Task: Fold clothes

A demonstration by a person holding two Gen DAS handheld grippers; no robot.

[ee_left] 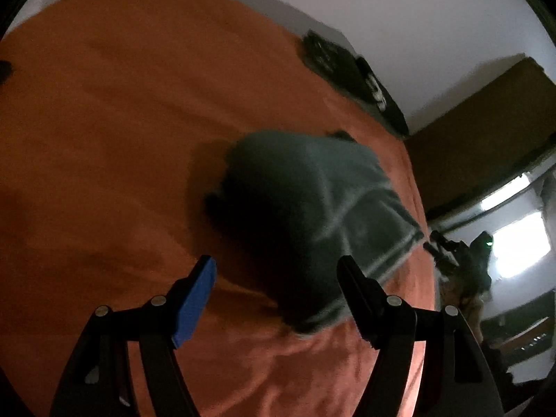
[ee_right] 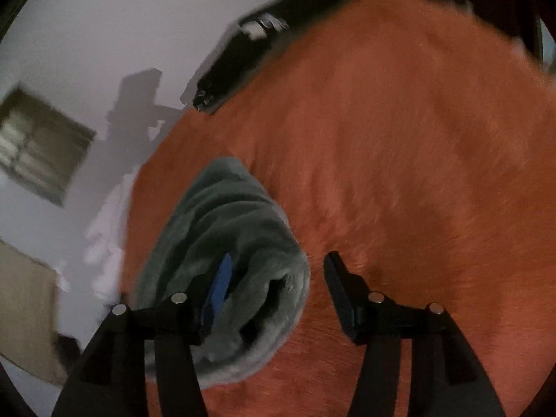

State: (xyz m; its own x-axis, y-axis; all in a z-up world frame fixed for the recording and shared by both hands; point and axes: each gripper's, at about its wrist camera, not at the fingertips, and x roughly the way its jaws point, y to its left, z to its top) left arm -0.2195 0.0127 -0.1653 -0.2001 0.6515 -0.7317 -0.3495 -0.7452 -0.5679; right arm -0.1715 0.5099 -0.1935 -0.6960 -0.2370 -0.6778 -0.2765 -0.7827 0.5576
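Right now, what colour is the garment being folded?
Grey-green garment, clearest in the right wrist view.

left tool (ee_left: pixel 276 271): black fingers, blue pad, silver screws | right tool (ee_right: pixel 278 271): same

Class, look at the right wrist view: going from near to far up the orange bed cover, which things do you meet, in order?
Grey garment → bare stretch of orange bed cover → black garment with white print at the far edge.
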